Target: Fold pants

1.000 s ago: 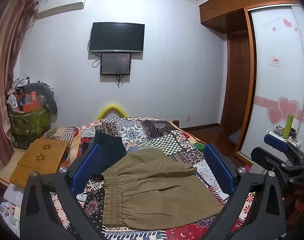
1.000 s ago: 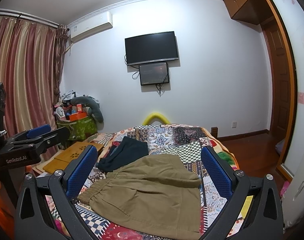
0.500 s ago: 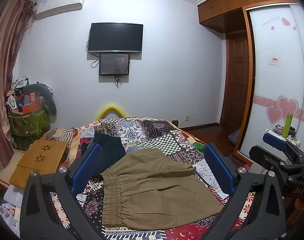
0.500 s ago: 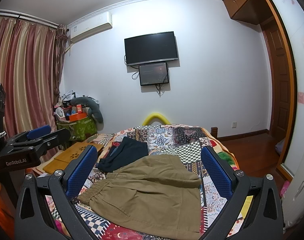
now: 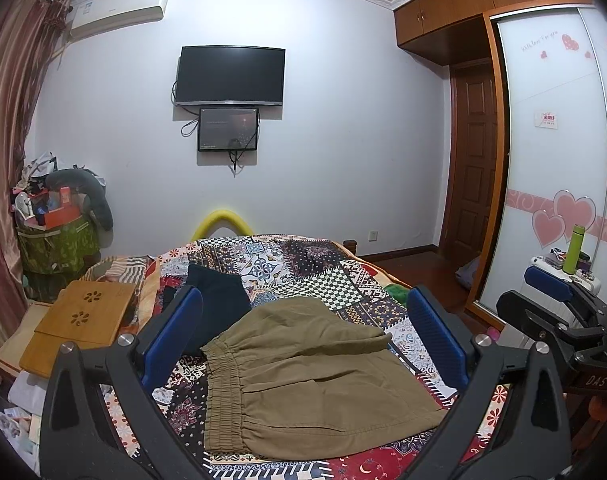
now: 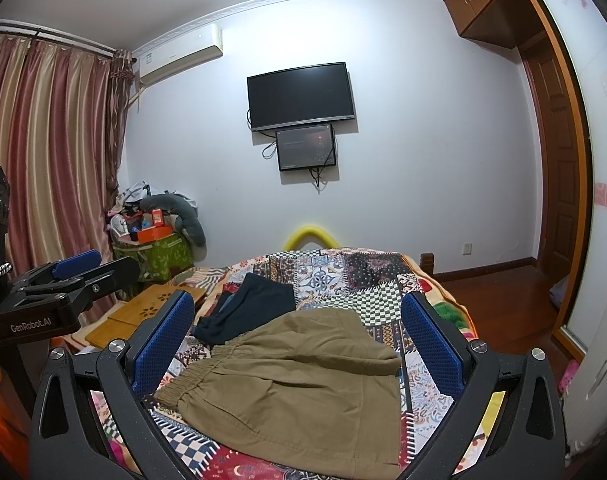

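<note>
Olive-brown pants (image 5: 303, 368) lie folded on the patchwork bedspread (image 5: 303, 264), elastic waistband to the left; they also show in the right wrist view (image 6: 303, 384). My left gripper (image 5: 303, 332) is open and empty, held above the pants. My right gripper (image 6: 299, 332) is open and empty, also above them. Each gripper shows at the edge of the other's view: the right one (image 5: 559, 300) and the left one (image 6: 67, 276).
A dark folded garment (image 5: 215, 304) lies behind the pants, also in the right wrist view (image 6: 251, 304). A wooden lap tray (image 5: 79, 328) sits left of the bed. A cluttered green bin (image 5: 59, 240) stands at left, a wardrobe (image 5: 559, 160) at right.
Both views have shifted only slightly. The pants have not moved and both grippers stay open.
</note>
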